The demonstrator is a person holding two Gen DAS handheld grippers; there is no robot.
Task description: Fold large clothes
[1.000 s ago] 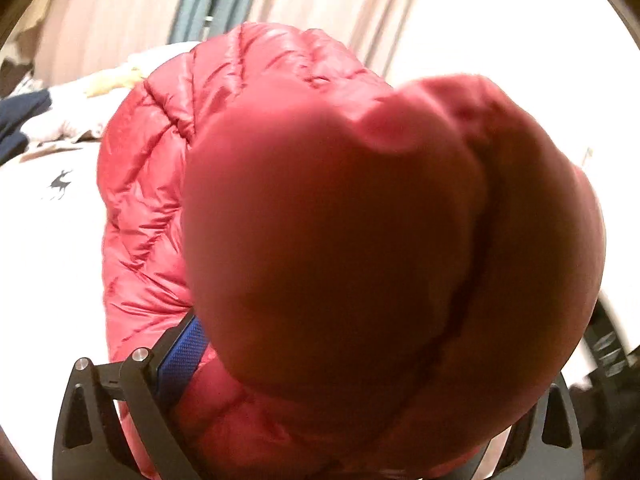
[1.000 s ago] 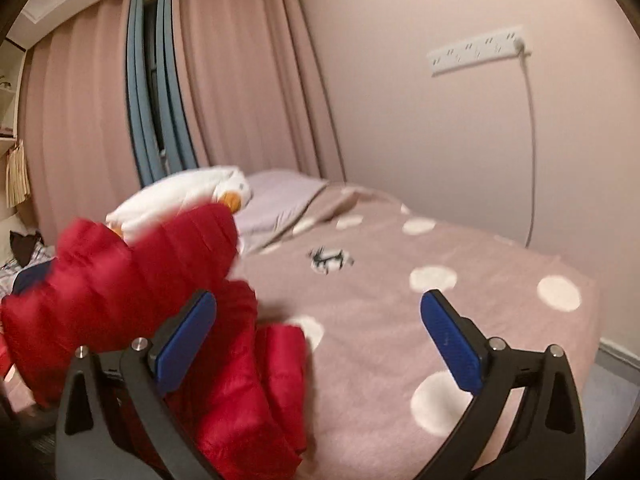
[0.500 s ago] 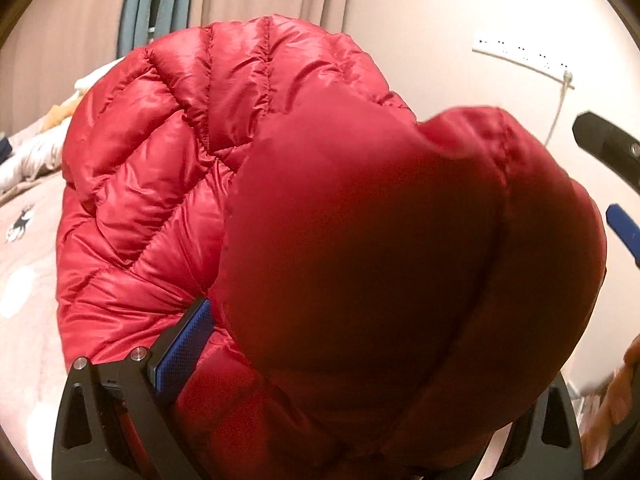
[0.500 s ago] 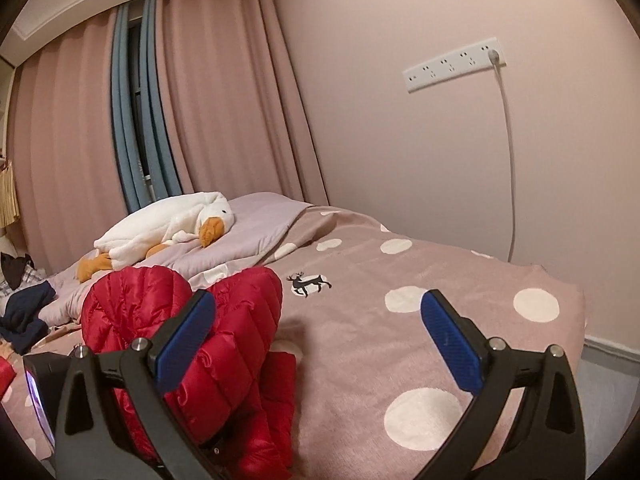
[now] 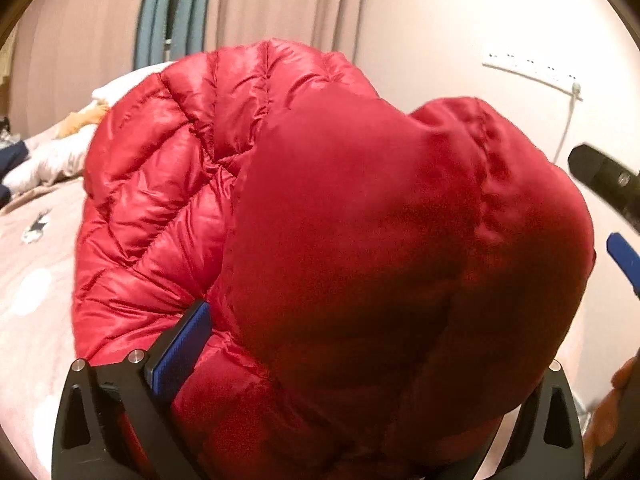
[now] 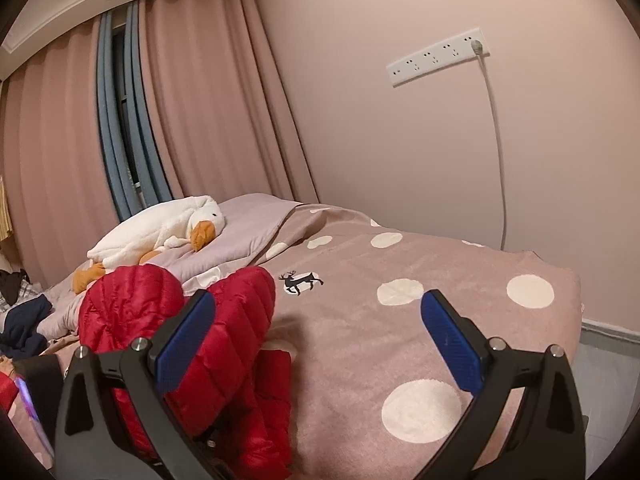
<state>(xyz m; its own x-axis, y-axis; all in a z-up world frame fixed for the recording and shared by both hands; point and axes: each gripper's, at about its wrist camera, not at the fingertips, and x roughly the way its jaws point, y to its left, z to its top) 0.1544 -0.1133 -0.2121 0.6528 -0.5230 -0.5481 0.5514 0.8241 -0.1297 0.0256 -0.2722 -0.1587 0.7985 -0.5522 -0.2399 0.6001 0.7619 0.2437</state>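
Observation:
A red quilted down jacket (image 5: 320, 240) fills the left wrist view. My left gripper (image 5: 340, 360) is shut on a bunched part of it; only its left blue pad (image 5: 180, 348) shows, the other is hidden by fabric. In the right wrist view the jacket (image 6: 192, 344) sits bunched at the lower left on the pink dotted bedspread (image 6: 420, 320). My right gripper (image 6: 316, 344) is open and empty above the bed, to the right of the jacket. Its blue pad and black frame also show at the right edge of the left wrist view (image 5: 624, 260).
A white plush duck (image 6: 160, 232) lies on a lilac pillow (image 6: 248, 228) at the head of the bed. Dark clothes (image 6: 20, 320) lie at the far left. A wall with a socket strip (image 6: 436, 60) and cable borders the bed's far side. Curtains hang behind.
The left gripper has kept hold of the jacket and its view has swung a little toward the wall. The right gripper has risen and stayed open; the jacket sits lower left in its view.

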